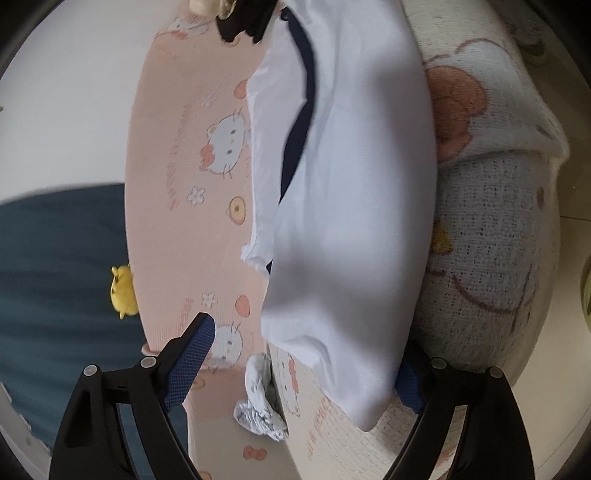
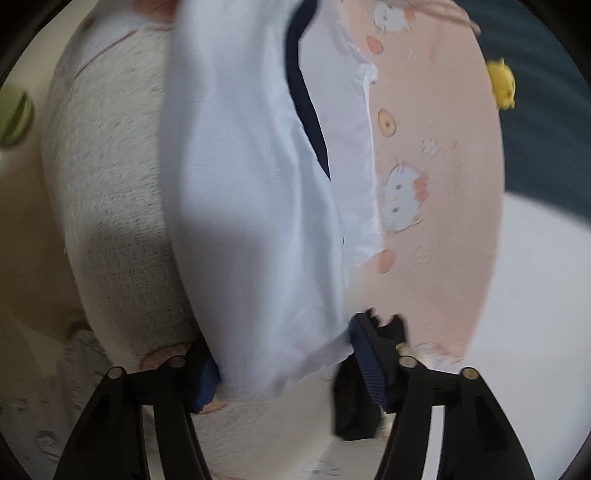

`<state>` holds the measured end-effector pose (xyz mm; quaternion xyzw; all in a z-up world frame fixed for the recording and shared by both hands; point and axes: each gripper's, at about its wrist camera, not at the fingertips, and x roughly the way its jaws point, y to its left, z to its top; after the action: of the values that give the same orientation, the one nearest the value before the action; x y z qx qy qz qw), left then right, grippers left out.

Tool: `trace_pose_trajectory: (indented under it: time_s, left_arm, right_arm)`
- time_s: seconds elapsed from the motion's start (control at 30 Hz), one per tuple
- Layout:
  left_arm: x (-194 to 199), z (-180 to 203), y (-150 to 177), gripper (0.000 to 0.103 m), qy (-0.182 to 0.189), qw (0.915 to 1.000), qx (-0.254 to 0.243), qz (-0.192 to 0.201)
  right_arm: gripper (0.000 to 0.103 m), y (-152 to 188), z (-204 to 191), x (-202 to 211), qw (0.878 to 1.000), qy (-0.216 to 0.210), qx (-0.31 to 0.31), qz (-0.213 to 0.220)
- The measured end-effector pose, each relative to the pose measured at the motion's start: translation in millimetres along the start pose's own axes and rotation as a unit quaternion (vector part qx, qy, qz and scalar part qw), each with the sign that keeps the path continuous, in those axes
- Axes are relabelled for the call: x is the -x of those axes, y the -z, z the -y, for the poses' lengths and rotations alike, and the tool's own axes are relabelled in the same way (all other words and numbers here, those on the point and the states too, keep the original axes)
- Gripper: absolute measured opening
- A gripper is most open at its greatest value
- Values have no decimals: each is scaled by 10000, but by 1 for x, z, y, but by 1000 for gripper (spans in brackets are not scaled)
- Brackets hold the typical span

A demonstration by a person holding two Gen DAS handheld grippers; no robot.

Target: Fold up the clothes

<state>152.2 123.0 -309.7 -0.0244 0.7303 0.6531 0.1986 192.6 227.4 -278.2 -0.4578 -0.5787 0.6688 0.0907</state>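
A white garment [image 1: 351, 177] with a navy stripe [image 1: 299, 122] lies lengthwise on a bed, half on the pink cartoon-cat sheet [image 1: 192, 155] and half on a cream knitted blanket [image 1: 491, 236]. My left gripper [image 1: 306, 339] stands wide open around the garment's near corner; the cloth hides part of its right finger and the pads do not press on it. At the opposite end, my right gripper [image 2: 284, 343] is open, and the garment [image 2: 251, 192] bunches loosely between its blue pads [image 2: 369, 358].
A small yellow plush toy [image 1: 123, 291] sits at the sheet's edge against dark teal fabric [image 1: 55, 277]. A crumpled white and grey sock [image 1: 260, 402] lies on the sheet near my left gripper. Black gripper parts [image 1: 243, 22] show at the top edge.
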Motion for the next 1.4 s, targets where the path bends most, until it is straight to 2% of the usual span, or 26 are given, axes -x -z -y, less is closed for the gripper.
trace_pose_trajectory:
  time_s: [0.1, 0.17, 0.23, 0.3, 0.37, 0.4, 0.43, 0.47, 0.5, 0.53, 0.6, 0.63, 0.67, 0.73, 0.83, 0.93, 1.0, 1.07, 1.13, 1.27, 1.4]
  left_arm:
    - [1, -1, 3, 86, 78, 9998, -16, 186]
    - [-1, -8, 5, 86, 286, 9992, 131, 245]
    - [-5, -16, 6, 86, 524, 9978, 299, 275]
    - [-8, -23, 6, 86, 797, 9955, 417, 288]
    - [-10, -26, 6, 86, 979, 9936, 441, 337]
    - [-10, -27, 6, 86, 1010, 9934, 394, 384]
    - [-9, -24, 6, 86, 997, 9936, 313, 418]
    - [-7, -22, 5, 85, 976, 9939, 226, 451]
    - [-5, -20, 5, 84, 955, 9942, 140, 484]
    - [-3, -17, 5, 79, 934, 9943, 53, 517]
    - [-2, -17, 5, 66, 1138, 9922, 51, 504]
    - [1, -16, 6, 62, 1199, 9914, 94, 509]
    - [1, -16, 6, 63, 1231, 9909, 205, 503]
    - [1, -18, 7, 63, 1271, 9899, 398, 478]
    - [-2, -20, 9, 62, 1221, 9907, 362, 482]
    - [-1, -18, 10, 62, 1192, 9910, 286, 539]
    - [-4, -22, 11, 62, 1301, 9893, 413, 517]
    - [-7, -28, 14, 62, 1469, 9859, 628, 497]
    - [-10, -34, 17, 62, 1640, 9820, 803, 483]
    - [-16, -43, 19, 63, 1994, 9736, 1017, 441]
    - [-29, -56, 19, 62, 2536, 9587, 1244, 342]
  right_arm:
    - [59, 2, 7, -2, 9994, -305, -180, 59]
    - [47, 4, 11, -3, 9974, -649, -296, 89]
    - [41, 6, 18, -6, 9947, -923, -446, 81]
    - [41, 7, 28, -9, 9919, -1129, -577, 89]
    - [43, 8, 32, -10, 9912, -1131, -672, 112]
    - [46, 9, 33, -11, 9912, -1110, -715, 124]
    - [59, 10, 34, -11, 9911, -1089, -759, 136]
    - [72, 10, 30, -10, 9935, -884, -704, 148]
    - [75, 9, 24, -7, 9965, -569, -588, 158]
    - [75, 7, 18, -4, 9984, -252, -473, 168]
    - [75, 6, -1, 5, 9996, 136, 0, 266]
    - [70, 6, -11, 10, 9988, 274, 228, 341]
    - [64, 6, -19, 14, 9975, 412, 419, 399]
    - [63, 6, -33, 19, 9944, 649, 704, 448]
    - [62, 5, -36, 19, 9946, 683, 689, 371]
    - [61, 4, -32, 15, 9970, 457, 576, 253]
    - [53, 4, -24, 12, 9989, 70, 396, 238]
    - [38, 5, -14, 8, 9991, -360, 127, 206]
    - [27, 7, -8, 5, 9964, -812, -108, 213]
    - [28, 9, 9, -2, 9889, -1357, -572, 191]
    - [28, 12, 34, -16, 9721, -2053, -1135, 71]
